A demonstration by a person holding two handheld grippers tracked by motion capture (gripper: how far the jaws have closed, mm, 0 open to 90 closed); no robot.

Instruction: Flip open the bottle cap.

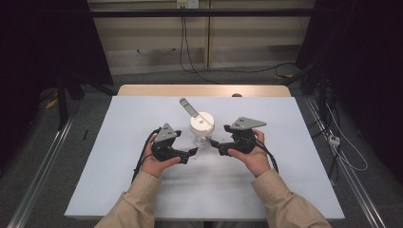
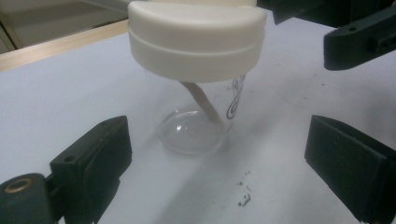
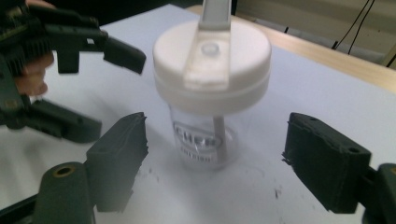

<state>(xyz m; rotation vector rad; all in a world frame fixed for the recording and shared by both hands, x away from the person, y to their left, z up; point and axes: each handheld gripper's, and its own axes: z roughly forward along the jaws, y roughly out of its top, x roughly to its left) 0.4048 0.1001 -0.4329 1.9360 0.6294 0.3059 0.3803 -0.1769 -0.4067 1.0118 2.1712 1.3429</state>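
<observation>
- While both hands hovered low over the white table (image 1: 119, 180), the clear cup (image 1: 203, 138) stood upright near the middle of it, between the two grippers and touched by neither.
- Capping the cup was a wide white lid (image 1: 202, 122), broader than the cup itself, with its flip tab (image 1: 188, 107) raised and leaning toward the far left in the high view.
- Through the clear wall, a pale straw-like stem (image 2: 201, 101) ran at a slant from under the lid down to the cup's rounded base.
- Dark printed lettering (image 3: 198, 141) sat on the side of the cup, too blurred to read in full.
- On the near left of the cup, the left gripper (image 1: 192, 153) pointed at it, jaws standing apart with nothing between the pads; in the left gripper view the cup sat ahead of the gap, not inside it.
- On the near right, the right gripper (image 1: 215, 144) faced the cup just as closely, its jaws spread wide and gripping nothing; the cup stood beyond the pads, centred in the gap as the right gripper view framed it.
- Tan sleeves (image 1: 135, 199) came in from the near edge, each hand wrapped around its gripper's body.
- Small dark specks (image 2: 243, 201) marked the table just in front of the cup.
- Behind the table, cables (image 1: 190, 61) trailed along the floor.
</observation>
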